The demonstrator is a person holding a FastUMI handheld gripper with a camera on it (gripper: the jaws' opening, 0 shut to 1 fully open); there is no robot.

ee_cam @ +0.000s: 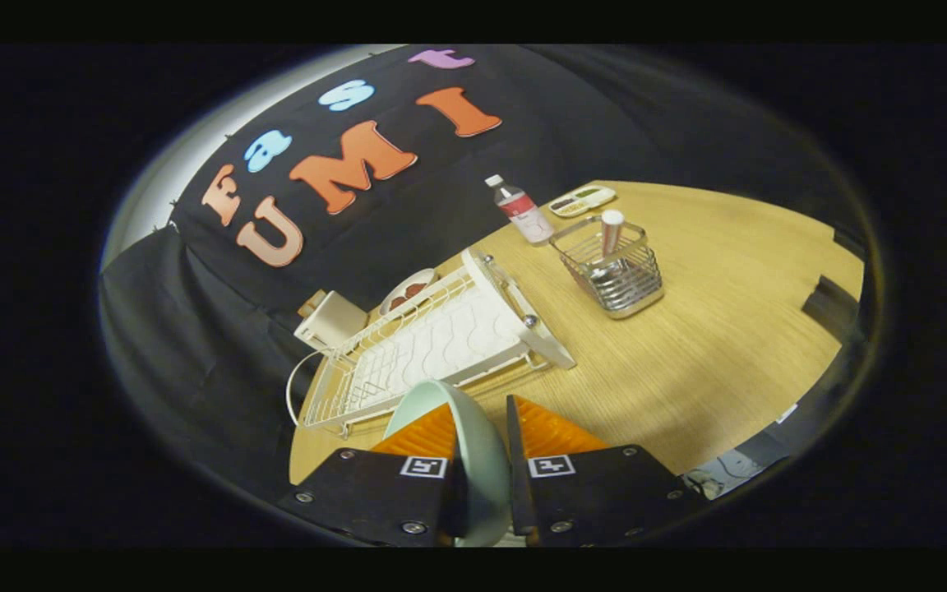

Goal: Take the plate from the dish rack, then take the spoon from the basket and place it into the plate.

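Note:
A pale green plate [482, 460] stands on edge between my two orange fingers [552, 432], and both press on it. My gripper [480, 427] is shut on the plate, held above the wooden table [687, 362]. Just beyond the fingers lies the white wire dish rack [432, 341], its slots bare. Farther off, past the rack's far end, stands a wire basket [615, 275] with the spoon's pale, reddish handle [611, 230] sticking up out of it.
A clear bottle with a red label [521, 210] stands behind the basket, with a small divided tray [582, 200] beyond it. A white cup [330, 322] and a small dish [408, 289] sit behind the rack. Bare wood lies to the right of the rack.

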